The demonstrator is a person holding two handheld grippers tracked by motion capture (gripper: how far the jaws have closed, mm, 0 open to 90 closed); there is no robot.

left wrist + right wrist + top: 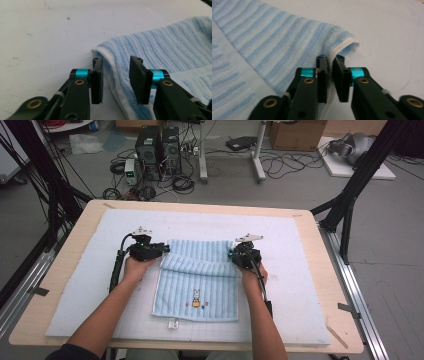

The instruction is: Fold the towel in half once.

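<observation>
A light blue striped towel (200, 285) lies on the pale mat (75, 285), its far part folded over toward me, with a small rabbit emblem (196, 299) near the front. My left gripper (165, 249) is at the fold's left corner. In the left gripper view the left gripper (116, 75) has its jaws apart, with the white hem of the towel (162, 45) loose between them. My right gripper (232, 254) is at the fold's right corner. In the right gripper view the right gripper (330, 72) shows a narrow gap, and the hem of the towel (287, 37) runs through it unpressed.
The mat covers most of a wooden table (60, 265). Beyond the table's far edge stand computer towers (157, 145), loose cables and a cardboard box (295, 132) on the floor. Black frame posts (357, 175) rise at both sides.
</observation>
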